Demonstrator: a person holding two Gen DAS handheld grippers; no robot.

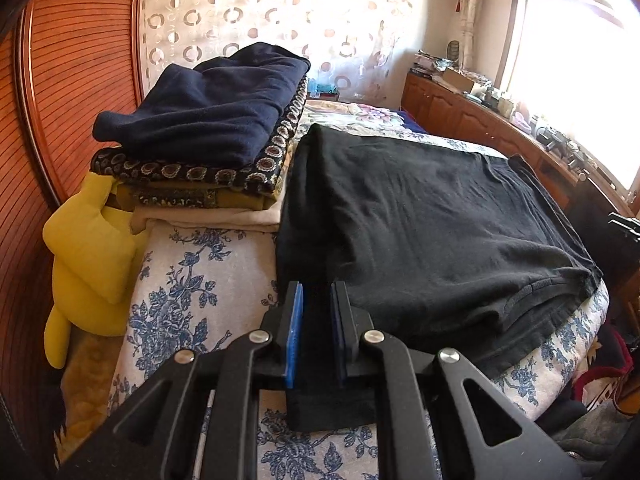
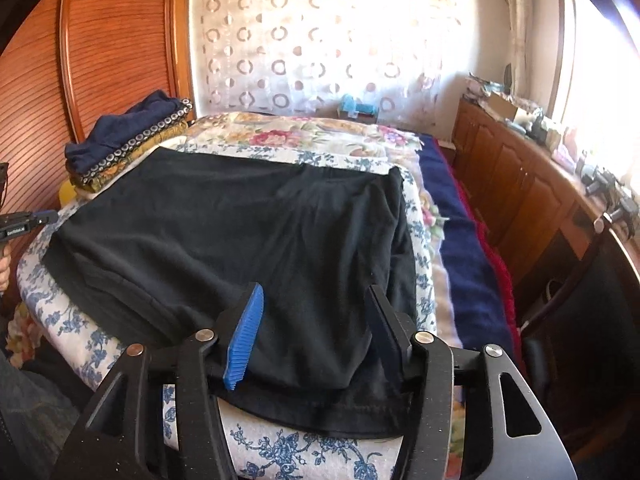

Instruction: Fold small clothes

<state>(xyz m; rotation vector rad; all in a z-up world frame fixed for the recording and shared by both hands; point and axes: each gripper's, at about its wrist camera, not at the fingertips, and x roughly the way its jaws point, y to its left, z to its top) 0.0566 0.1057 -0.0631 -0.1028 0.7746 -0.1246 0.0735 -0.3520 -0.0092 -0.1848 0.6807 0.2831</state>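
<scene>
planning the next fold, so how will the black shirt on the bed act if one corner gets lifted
The black shirt looks like thin knit with soft wrinkles, so it would probably drape limply rather than hold shape. Its layers already lie stacked, so lifting one corner may drag or unfold them. The strip between the left tool pads hangs loosely, suggesting little weight.

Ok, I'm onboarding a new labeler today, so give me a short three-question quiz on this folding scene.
1. True or false: the left tool is clamped on black fabric.
2. The right tool is: A) shut on the black garment; B) open over it; C) out of view.
3. What colour is the top item on the folded stack beside the garment?

Key: 1 true; 2 B; 3 navy blue.
</scene>
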